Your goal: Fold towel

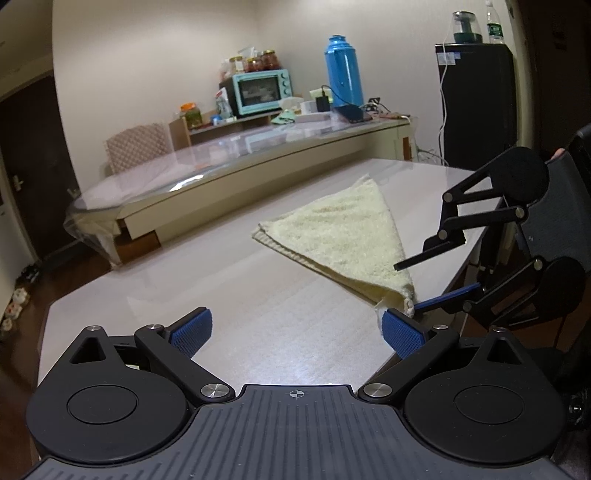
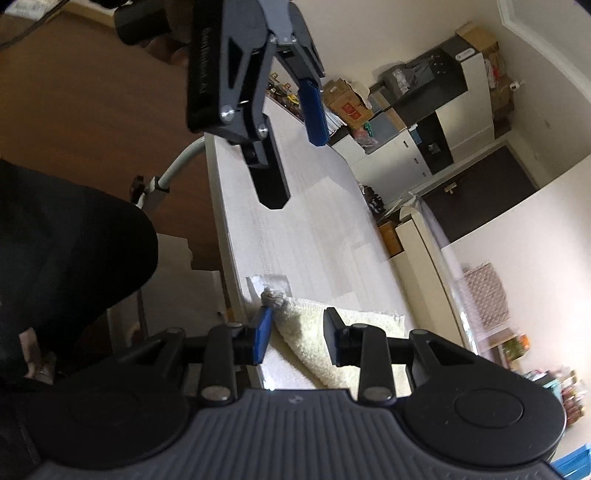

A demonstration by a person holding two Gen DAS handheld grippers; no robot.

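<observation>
Lying folded on the table (image 1: 229, 295), the towel's (image 1: 343, 236) corner sits between the right gripper's (image 2: 297, 338) half-closed, untouching jaws.

Right wrist view: right gripper body is hiding the near part of the pale-yellow fluffy terry towel (image 2: 306, 343); shelf clutter at right edge is blurring out. Left wrist view: clear plastic bottle (image 1: 494, 22) on the fridge is getting cropped by top edge.
</observation>
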